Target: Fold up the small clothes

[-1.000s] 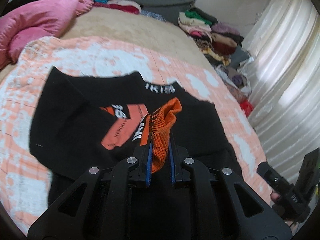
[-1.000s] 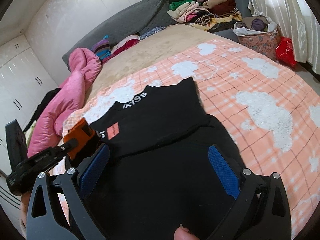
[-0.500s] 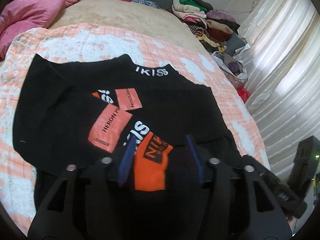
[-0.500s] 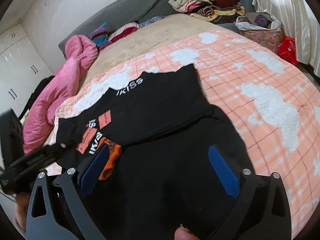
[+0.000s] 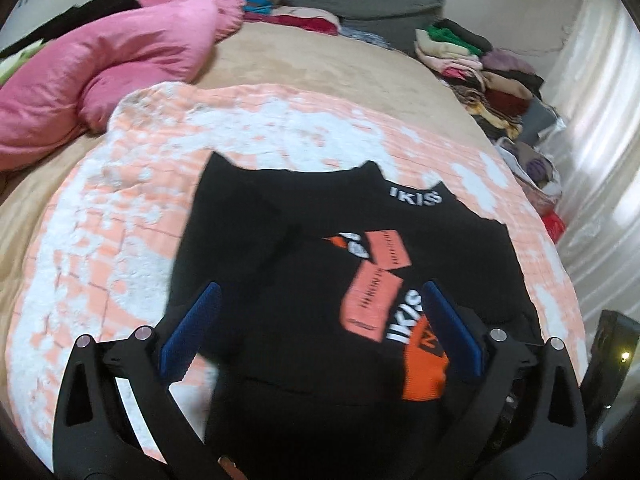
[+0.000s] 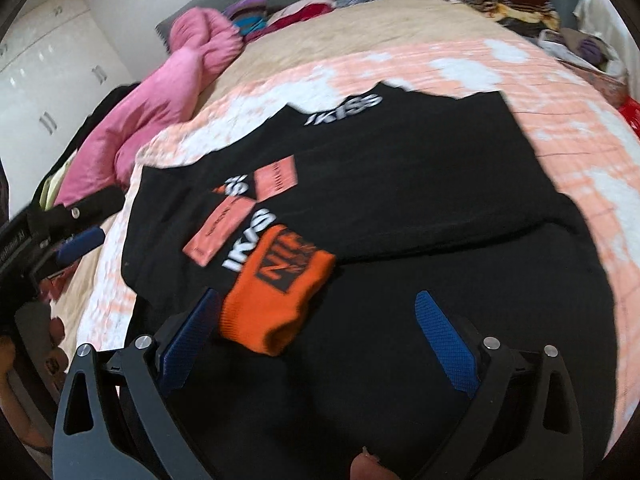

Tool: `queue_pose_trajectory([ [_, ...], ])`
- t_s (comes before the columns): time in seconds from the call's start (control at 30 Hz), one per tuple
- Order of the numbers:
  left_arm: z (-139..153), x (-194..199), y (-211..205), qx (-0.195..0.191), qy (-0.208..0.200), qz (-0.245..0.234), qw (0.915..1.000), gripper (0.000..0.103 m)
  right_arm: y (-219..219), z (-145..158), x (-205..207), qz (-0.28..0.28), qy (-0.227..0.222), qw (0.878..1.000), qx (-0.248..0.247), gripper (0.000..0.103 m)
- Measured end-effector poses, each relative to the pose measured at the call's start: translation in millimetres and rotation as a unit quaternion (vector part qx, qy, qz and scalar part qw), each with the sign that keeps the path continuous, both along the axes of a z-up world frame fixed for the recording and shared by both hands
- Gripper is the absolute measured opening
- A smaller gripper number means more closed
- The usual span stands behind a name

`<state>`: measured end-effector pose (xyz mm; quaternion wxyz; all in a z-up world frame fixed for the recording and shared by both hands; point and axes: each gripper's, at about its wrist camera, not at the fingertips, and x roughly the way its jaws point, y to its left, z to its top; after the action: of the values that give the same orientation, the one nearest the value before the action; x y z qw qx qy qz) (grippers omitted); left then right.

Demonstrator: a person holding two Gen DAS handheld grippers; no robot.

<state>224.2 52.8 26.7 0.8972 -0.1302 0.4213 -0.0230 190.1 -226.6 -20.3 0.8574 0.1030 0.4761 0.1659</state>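
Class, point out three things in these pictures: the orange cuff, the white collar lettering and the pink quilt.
orange cuff [image 6: 276,300], right wrist view, ribbed middle.
white collar lettering [image 5: 416,196], left wrist view, middle letters.
pink quilt [image 5: 108,68], left wrist view, puffed centre.

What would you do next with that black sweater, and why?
Probably bring the right gripper to the sweater's right edge and fold it inward. The orange cuff already lies across the chest, the right side is flat, and both grippers are open, the left gripper too.

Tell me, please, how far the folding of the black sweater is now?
Done: one sleeve, with its orange cuff, lies folded across the black sweater. In hand: nothing; the left tongs and right tongs are both open. Left: the other side and the body fold, it seems.
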Motion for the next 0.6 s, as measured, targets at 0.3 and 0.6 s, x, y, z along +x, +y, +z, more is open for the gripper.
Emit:
queue_pose_trajectory([
  [0.3,-5,-6,30,-0.01,0.01,0.028,0.9995,0.094,28,-20,17,0.013,0.017,1.0,-0.004,0.033],
  [0.6,-3,-9,44,-0.019,0.008,0.044,0.9988,0.094,35,12,9,0.042,-0.049,0.998,-0.017,0.009],
])
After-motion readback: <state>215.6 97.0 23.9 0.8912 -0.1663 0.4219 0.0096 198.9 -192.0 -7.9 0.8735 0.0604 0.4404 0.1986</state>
